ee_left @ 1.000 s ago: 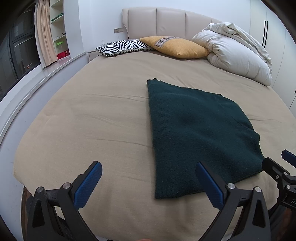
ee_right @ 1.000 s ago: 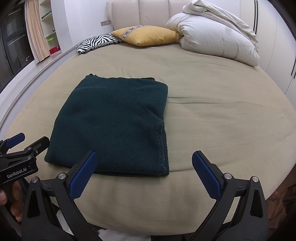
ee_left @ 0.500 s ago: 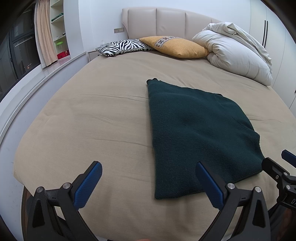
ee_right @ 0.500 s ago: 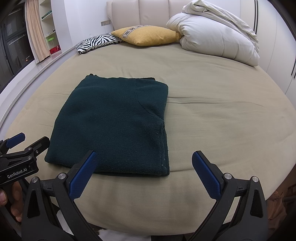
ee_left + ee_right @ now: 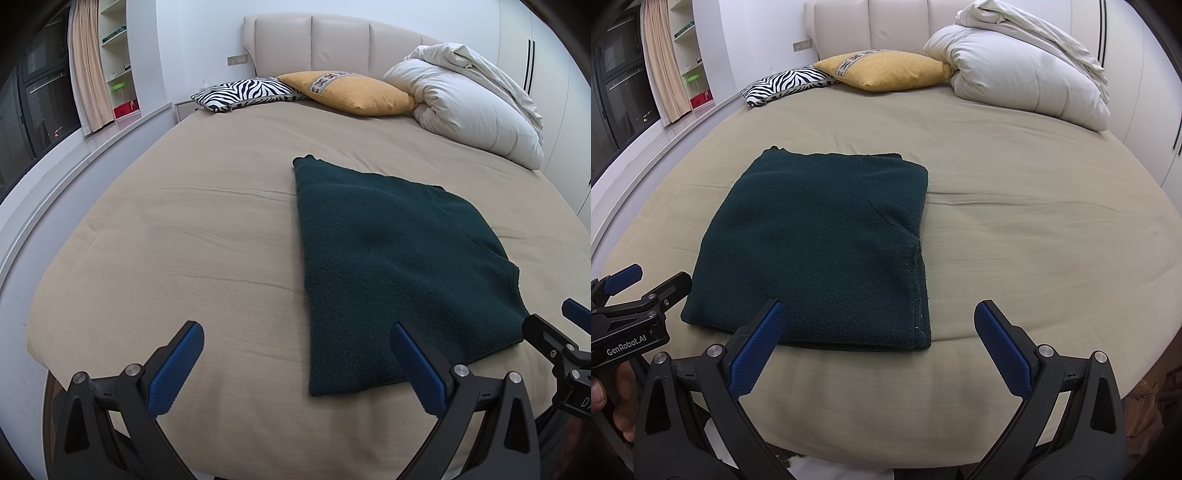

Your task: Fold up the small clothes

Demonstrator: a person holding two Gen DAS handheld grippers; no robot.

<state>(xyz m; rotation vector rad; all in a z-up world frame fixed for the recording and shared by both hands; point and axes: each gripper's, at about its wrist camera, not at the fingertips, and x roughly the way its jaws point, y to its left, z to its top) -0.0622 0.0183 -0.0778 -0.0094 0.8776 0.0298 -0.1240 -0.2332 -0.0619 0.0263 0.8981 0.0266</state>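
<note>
One folded green garment (image 5: 820,243), two pillows, two claws (both wide).

A dark green knitted garment (image 5: 399,266), folded into a flat rectangle, lies on the beige sheet of a large round bed (image 5: 184,236), with its near edge close to the bed's front rim. The left gripper (image 5: 295,363), black-framed with blue textured pads, hangs at the bottom of the view with its fingers spread wide and nothing between them, and part of the right gripper (image 5: 554,343) shows at the lower right edge just beside the garment's near corner. At the padded headboard end lie a zebra-striped pillow (image 5: 247,94), a mustard-yellow cushion (image 5: 351,92) and a bundled white duvet (image 5: 472,107).
</note>
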